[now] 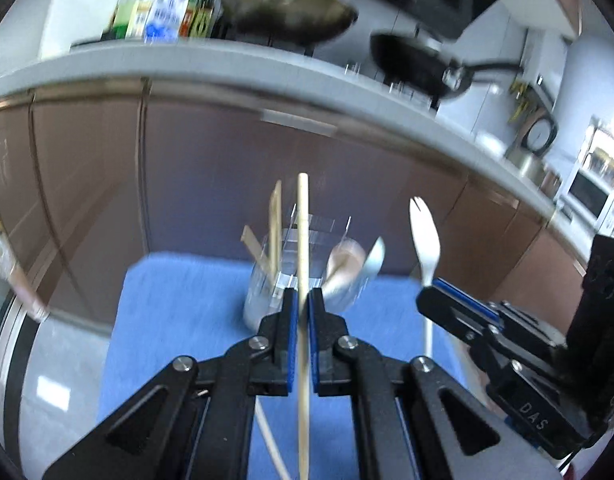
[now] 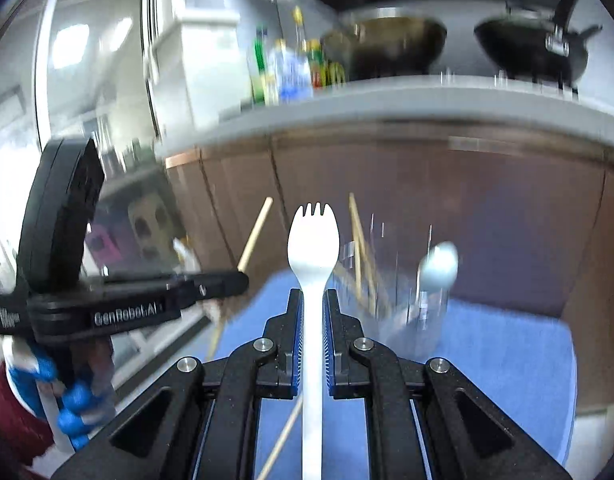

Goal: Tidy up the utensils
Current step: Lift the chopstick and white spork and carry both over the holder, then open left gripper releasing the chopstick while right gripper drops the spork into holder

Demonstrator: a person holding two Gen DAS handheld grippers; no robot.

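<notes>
Left claw [image 1: 303, 300] clamped on an upright wooden chopstick [image 1: 303, 240], right claw [image 2: 314, 300] clamped on a white spork [image 2: 313, 240], tines up, and the clear holder [image 1: 303, 276] on the blue mat [image 1: 179, 320] sits dead ahead, below the left claw, nearer it.

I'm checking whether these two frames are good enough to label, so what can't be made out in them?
- Clear organizer, left wrist view: motion blur and the closed left gripper hide its compartments.
- Wooden stick, left wrist view: its lower end is cut off by the frame edge.
- White spork, right wrist view: its handle end is hidden between the right gripper arms.
- Bottles on the counter, both views: labels blurred.
</notes>
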